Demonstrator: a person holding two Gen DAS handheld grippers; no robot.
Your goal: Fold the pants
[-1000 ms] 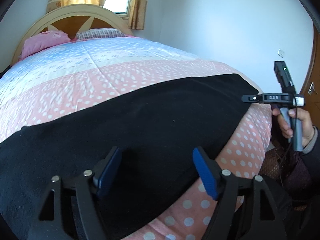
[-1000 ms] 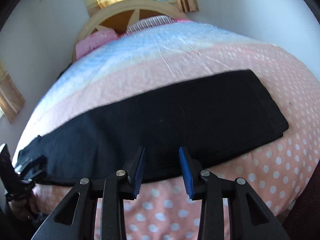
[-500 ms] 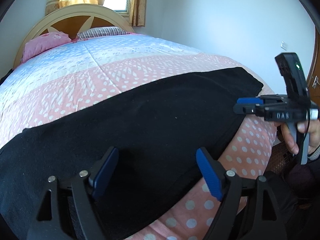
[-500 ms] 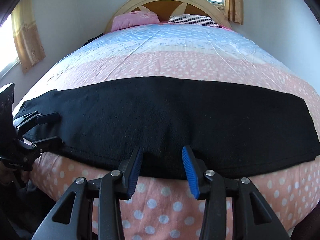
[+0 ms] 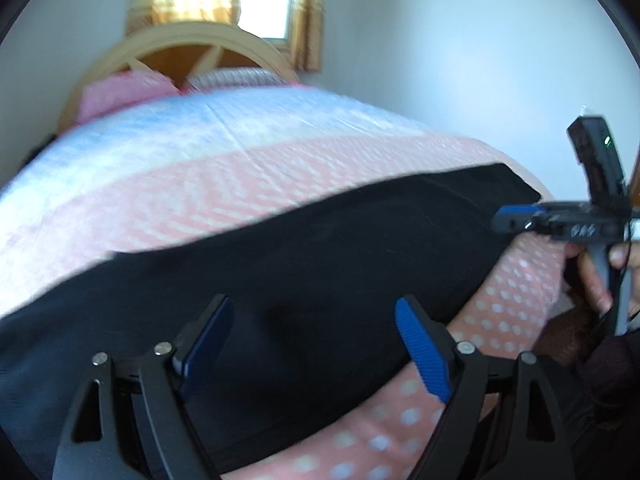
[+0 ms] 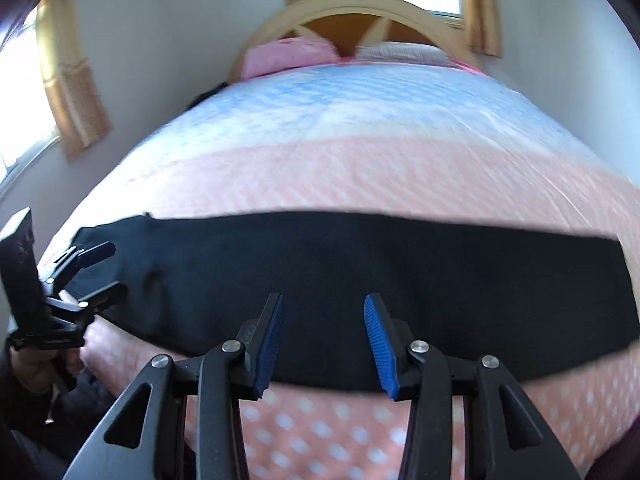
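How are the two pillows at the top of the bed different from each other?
The plain pink pillow lies on the left in the right wrist view; the pale striped pillow lies on the right. The pink pillow is one bright colour, while the striped pillow is whitish with thin dark lines. The pink pillow looks puffier, the striped one flatter. Both lean against the curved wooden headboard of the bed.

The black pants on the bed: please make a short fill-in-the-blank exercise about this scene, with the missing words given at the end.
1. The pants lie flat across the ____ part of the bedspread.
2. Between the pads of the right gripper there is ____.
3. The left gripper has jaws that stand ____; they have just been opening.
4. Both pillows lie at the wooden ____.

Missing words: pink; nothing; open; headboard
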